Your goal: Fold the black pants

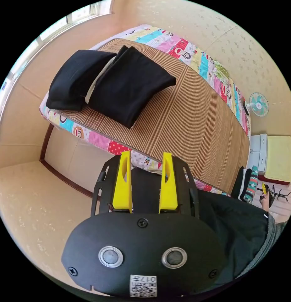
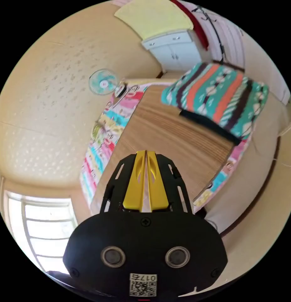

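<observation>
Bed mat (image 1: 195,125), striped brown, lying over a cartoon-print sheet (image 1: 211,67); folded black pants (image 1: 129,85) resting on it. Left gripper (image 1: 146,162) hovering, jaws apart; right gripper (image 2: 146,157) jaws meeting, gripping nothing.

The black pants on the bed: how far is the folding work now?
Done, it seems: the black pants lie as a compact folded bundle on the striped mat, beside another folded black garment. In hand: nothing; the left gripper is open and clear of the bed, the right gripper is shut and empty. Left: nothing obvious.
</observation>
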